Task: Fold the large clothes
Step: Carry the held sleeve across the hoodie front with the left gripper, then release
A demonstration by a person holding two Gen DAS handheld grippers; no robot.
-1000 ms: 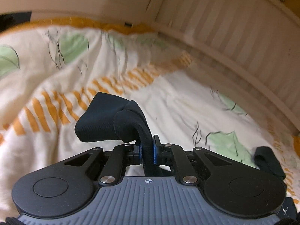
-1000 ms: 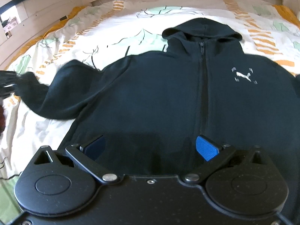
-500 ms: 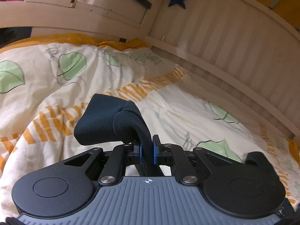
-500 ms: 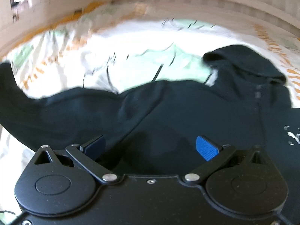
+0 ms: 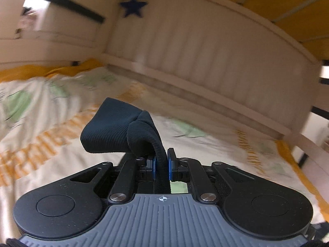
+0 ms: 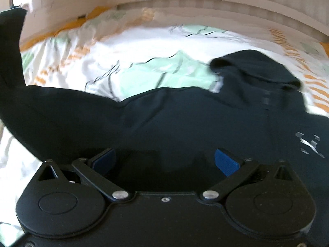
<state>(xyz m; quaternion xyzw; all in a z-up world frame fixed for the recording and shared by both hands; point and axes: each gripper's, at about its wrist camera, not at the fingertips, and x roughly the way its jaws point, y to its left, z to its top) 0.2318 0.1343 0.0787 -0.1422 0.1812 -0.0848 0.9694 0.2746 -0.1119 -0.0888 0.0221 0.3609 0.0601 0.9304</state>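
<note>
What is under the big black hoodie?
The hoodie lies on a bedspread with green leaves and orange stripes. The part beneath is covered, so anything else there cannot be seen.

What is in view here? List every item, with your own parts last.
hoodie: one, black, spread on the bed, hood at far right
sleeve cuff: one, black ribbed, lifted above the bed
duvet: one, white with green leaves and orange stripes, under the hoodie
bed rail: one, cream slats, behind the duvet
star: one, dark blue, on the wall
left hand-held gripper: black, blue pads, shut on the sleeve cuff
right hand-held gripper: black, blue pads, open over the hoodie
</note>
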